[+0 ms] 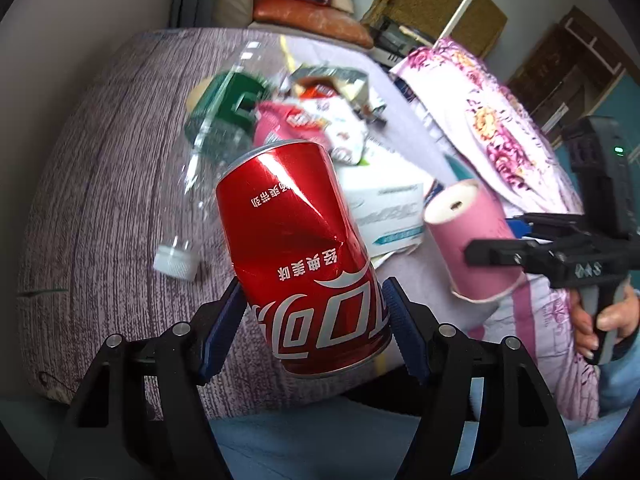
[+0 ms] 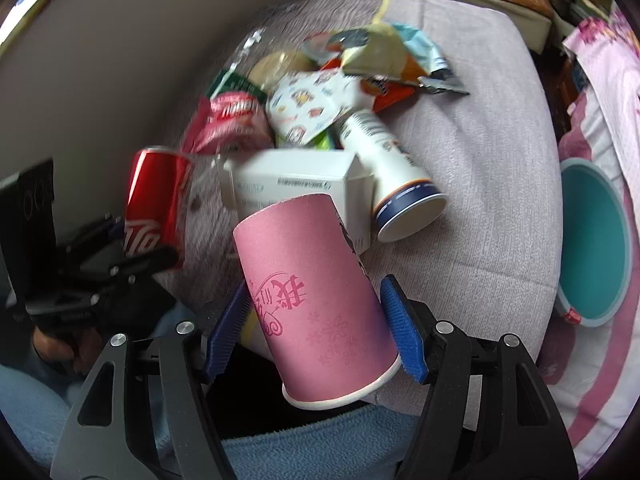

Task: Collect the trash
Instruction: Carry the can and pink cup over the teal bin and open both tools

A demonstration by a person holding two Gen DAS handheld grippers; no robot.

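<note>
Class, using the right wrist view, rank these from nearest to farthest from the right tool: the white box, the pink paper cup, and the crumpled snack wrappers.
1. Pink paper cup: between the fingers of the right tool.
2. White box: just beyond the cup, mid-cushion.
3. Crumpled snack wrappers: far end of the pile, at the top of the view.

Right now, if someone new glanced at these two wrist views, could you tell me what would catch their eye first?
Most striking is the dented red cola can, clamped upside down in the left gripper, and the pink paper cup, held rim-down in the right gripper. Behind them, a heap of wrappers, a white box and a clear plastic bottle lies on the grey-purple cushion. A teal bin sits at the right edge of the right wrist view.
</note>
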